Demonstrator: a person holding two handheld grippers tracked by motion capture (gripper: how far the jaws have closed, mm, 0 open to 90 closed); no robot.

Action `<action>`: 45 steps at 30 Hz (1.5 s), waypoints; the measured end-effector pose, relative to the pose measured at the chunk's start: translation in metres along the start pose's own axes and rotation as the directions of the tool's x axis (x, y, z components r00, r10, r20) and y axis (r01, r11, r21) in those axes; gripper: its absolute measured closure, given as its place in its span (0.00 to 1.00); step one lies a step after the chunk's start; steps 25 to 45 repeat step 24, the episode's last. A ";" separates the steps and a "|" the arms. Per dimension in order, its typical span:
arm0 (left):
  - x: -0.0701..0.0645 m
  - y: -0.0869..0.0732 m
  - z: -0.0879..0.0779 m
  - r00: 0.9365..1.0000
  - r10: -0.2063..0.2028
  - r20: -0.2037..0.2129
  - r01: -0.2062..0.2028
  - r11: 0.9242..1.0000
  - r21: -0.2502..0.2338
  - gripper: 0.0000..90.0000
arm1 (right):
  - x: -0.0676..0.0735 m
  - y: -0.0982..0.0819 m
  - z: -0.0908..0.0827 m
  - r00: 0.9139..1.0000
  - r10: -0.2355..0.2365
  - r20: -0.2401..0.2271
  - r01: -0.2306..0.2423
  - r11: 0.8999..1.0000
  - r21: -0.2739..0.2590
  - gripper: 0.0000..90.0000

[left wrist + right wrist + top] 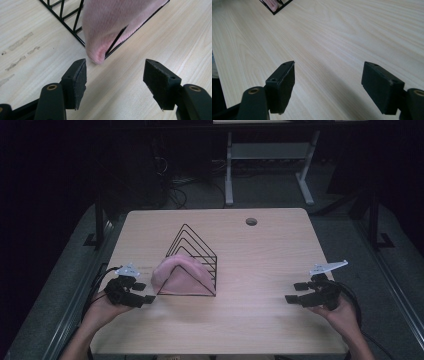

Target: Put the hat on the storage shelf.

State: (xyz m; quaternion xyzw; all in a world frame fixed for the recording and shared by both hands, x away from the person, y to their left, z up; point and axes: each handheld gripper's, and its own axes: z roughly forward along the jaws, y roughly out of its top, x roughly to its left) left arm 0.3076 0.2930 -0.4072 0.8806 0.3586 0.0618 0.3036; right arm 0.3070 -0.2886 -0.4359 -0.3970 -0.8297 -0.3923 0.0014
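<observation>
Black grippers, brass-coloured screws, grey three-cornered plates (cables trailing).

table evenly lit; surroundings dark; gripper views sharp; soft shadows

On the table, the wire rack stands left of centre frame with the cloth draped over its near-left end, the left gripper just lower-left of it and the right gripper well apart at lower right.

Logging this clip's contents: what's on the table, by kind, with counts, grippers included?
Black wire rack: 1
Pink cloth, draped on the rack: 1
Handheld grippers: 2, the left gripper and the right gripper, both open
Total: 4
</observation>
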 end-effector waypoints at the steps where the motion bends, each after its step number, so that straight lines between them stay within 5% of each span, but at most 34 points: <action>1: -0.001 -0.003 0.000 1.000 -0.002 -0.001 0.002 1.000 -0.003 0.39 | 0.000 -0.002 0.000 1.000 0.002 -0.002 -0.002 1.000 -0.003 0.29; 15: -0.014 -0.026 0.005 0.998 -0.048 -0.028 0.046 0.996 -0.077 0.38 | 0.017 -0.021 0.004 1.000 -0.018 0.003 0.018 0.999 -0.047 0.28; 24: -0.027 -0.032 0.019 0.998 -0.021 -0.060 0.017 0.997 -0.071 0.37 | 0.046 -0.040 -0.005 0.999 -0.032 0.004 0.032 0.986 -0.165 0.27; 45: -0.027 -0.032 0.019 0.998 -0.021 -0.060 0.017 0.997 -0.071 0.37 | 0.046 -0.040 -0.005 0.999 -0.032 0.004 0.032 0.986 -0.165 0.27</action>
